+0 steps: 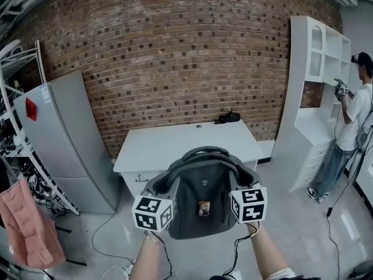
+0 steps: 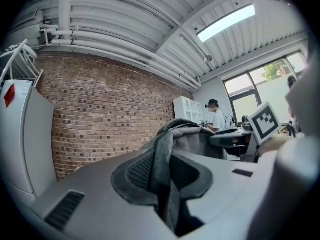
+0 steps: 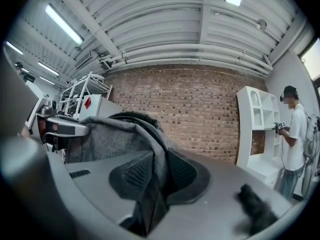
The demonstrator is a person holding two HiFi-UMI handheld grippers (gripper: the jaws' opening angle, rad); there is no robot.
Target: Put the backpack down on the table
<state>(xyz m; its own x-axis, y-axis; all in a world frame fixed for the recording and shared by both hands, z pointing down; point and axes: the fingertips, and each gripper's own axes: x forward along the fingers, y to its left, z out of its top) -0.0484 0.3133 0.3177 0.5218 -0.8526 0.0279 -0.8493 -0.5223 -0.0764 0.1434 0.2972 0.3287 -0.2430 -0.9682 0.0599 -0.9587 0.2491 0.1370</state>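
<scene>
A dark grey backpack (image 1: 201, 197) hangs in the air between my two grippers, just in front of the white table (image 1: 186, 144). My left gripper (image 1: 162, 200) is shut on the pack's left shoulder strap (image 2: 162, 174), whose grey fabric is pinched between the black pads. My right gripper (image 1: 239, 194) is shut on the right strap (image 3: 152, 184) in the same way. The backpack's top handle (image 1: 204, 151) arches over the table's near edge in the head view. Both grippers point level toward the brick wall.
A small black object (image 1: 227, 118) lies at the table's far edge. A grey refrigerator (image 1: 64, 139) stands left of the table, with a wire rack and pink cloth (image 1: 26, 226) beside it. A white shelf unit (image 1: 317, 92) and a person (image 1: 349, 121) stand at the right. Cables lie on the floor.
</scene>
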